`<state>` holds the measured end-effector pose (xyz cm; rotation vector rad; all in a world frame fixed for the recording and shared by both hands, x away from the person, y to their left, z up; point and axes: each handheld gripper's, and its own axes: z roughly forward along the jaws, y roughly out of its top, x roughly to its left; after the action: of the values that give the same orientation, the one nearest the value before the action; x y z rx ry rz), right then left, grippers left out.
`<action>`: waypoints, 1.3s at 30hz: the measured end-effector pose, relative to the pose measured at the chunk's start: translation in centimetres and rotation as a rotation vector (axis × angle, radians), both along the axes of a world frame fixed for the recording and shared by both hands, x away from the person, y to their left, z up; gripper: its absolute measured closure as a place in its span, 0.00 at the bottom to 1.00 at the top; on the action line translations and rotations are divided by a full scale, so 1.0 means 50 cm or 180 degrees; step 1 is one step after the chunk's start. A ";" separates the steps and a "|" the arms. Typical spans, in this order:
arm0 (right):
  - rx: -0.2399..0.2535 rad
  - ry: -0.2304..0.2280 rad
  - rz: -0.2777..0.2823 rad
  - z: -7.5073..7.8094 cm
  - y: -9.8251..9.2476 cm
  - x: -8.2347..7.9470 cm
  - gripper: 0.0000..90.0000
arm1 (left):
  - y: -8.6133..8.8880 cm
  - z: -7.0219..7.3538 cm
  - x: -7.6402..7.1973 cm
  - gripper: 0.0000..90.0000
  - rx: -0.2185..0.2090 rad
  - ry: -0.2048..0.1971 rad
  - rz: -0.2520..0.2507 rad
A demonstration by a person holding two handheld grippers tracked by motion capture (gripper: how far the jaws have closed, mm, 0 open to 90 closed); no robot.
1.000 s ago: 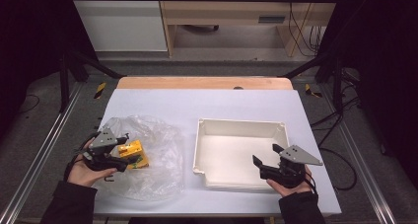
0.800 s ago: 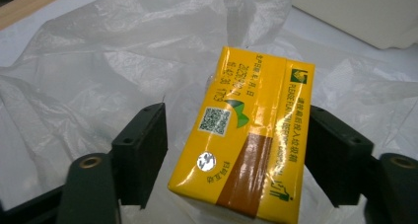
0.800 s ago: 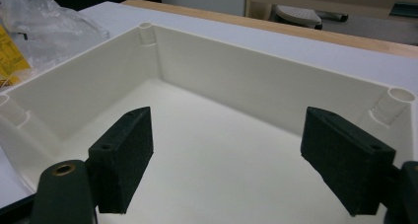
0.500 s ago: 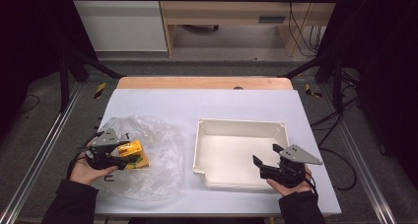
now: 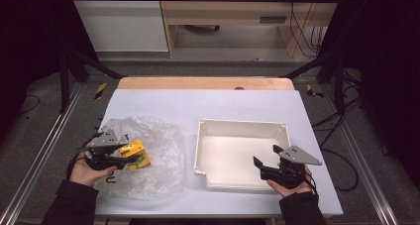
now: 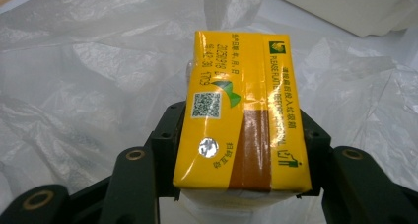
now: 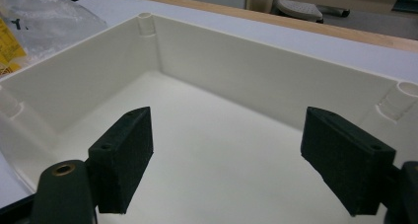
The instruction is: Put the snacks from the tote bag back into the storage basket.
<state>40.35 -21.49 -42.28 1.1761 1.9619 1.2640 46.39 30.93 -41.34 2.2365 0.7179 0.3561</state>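
Yellow, with a brown band and green marks, the small carton sits squarely between the two black jaws of the left gripper. In the left gripper view its near end fills the gap, with a pad close against each long side; the jaws have just been closing and now press on the carton, which juts out beyond their tips toward the far side. Its printed top face, with a code square and a round silver seal, is turned up to the camera.

From the high view the carton lies on the crumpled clear plastic bag at the near left of the counter, a white sheet with a wooden strip along its far edge. The left hand holds its gripper low over the bag's left part.

At the near right stands the white tray, well apart from the carton. The right gripper hovers over the tray's near right corner, its jaws wide and nothing between them; the right gripper view looks past both pads at the tray's bare floor and far wall.
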 end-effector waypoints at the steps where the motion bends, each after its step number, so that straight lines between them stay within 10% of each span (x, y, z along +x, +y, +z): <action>1: 0.0000 -0.0002 0.0002 0.000 0.000 0.000 0.23 | 0.000 0.000 0.000 0.55 -0.0004 -0.0004 0.0009; 11: 0.0006 0.0001 0.0003 -0.002 0.001 0.000 0.23 | -0.007 0.023 -0.011 0.55 -0.0049 -0.0025 0.0028; 39: 0.0001 -0.0012 0.0006 -0.001 0.000 0.001 0.22 | -0.033 0.184 -0.104 0.56 -0.0490 -0.0598 0.0059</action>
<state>40.39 -21.51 -42.31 1.1716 1.9604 1.2667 41.21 29.27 -32.14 2.0218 0.6440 0.4961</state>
